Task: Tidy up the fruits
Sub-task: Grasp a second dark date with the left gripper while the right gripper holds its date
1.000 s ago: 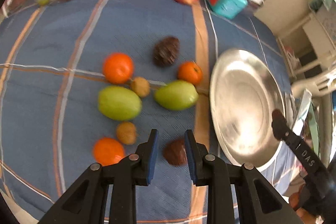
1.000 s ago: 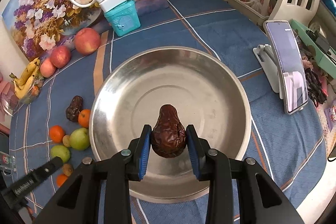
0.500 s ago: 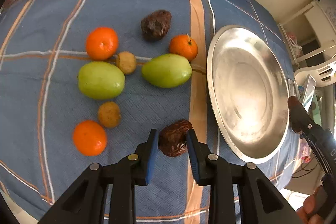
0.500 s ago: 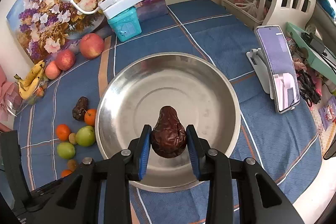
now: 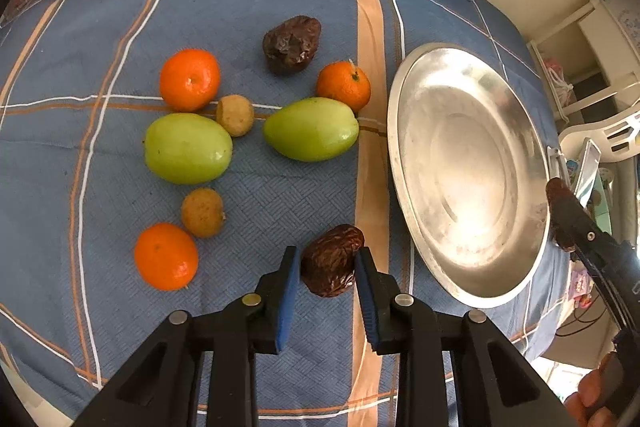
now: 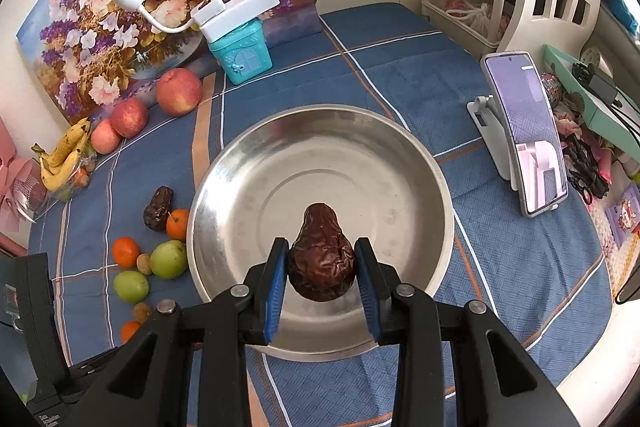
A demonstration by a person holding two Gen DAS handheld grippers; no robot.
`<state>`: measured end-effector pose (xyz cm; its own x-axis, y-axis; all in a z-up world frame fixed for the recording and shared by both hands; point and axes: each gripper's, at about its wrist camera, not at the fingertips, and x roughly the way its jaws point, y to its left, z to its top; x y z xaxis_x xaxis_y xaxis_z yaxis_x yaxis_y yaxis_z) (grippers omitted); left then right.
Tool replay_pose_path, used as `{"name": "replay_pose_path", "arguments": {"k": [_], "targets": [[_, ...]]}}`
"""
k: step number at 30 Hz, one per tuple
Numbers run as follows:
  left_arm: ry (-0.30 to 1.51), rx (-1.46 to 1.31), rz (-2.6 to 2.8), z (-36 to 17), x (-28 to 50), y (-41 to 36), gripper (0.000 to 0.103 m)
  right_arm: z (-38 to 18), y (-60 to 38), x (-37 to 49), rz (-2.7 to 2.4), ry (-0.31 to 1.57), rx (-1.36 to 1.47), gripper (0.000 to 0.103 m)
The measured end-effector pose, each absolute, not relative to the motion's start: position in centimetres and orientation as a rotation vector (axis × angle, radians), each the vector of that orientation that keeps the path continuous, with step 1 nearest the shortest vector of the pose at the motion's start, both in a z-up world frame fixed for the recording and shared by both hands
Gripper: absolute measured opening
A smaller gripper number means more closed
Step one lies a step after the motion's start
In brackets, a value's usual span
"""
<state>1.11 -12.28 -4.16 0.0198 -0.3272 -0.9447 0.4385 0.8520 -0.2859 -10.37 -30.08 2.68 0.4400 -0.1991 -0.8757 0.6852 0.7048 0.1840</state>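
While right gripper (image 6: 322,269) clamps date (image 6: 322,255) over plate rim (image 6: 436,171), left gripper (image 5: 327,277) closing around second date (image 5: 330,261).

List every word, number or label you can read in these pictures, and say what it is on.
No text can be read.
White print on left claw body (claw closing round a date): blurred, cut off.
Phone screen: too small.

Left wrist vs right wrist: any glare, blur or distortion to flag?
Left wrist: sharp, strong fisheye bend, dark corners, bright glare low in the steel plate. Right wrist: sharp too, same bend, plate evenly lit, wrinkled dark fruit crisp.
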Motion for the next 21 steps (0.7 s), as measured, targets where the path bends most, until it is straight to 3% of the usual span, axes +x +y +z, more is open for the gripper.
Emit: {"name": "replay_pose_path", "arguments": {"k": [6, 7, 8, 18, 21], "targets": [[1.411, 0.032, -0.612, -2.9, 1.9, -11.6, 0.027, 2.3, -30.4, -10.2, -0.585, 0.973, 0.583, 0.035], [1.398, 0.015, -0.624, -2.5, 2.0, -11.5, 0.012, 2.2, -30.4, -10.2, -0.584, 0.974, 0.583, 0.035], [1.384, -0.009, -0.640, -1.9, 2.2, -11.4, 0.010, 2.1, -30.5, -10.1, -0.584, 0.975, 0.584, 0.035], [1.350, 0.034, -0.624, -2.0, 3.0, -11.8, 0.014, 0.0, -30.8, -9.0, -0.580, 1.020, 0.600, 0.035], [1.372, 0.049, -0.634, -2.3, 2.8, -12.0, 0.028, 0.0, -30.9, -8.8, -0.584, 1.020, 0.602, 0.035]]}}
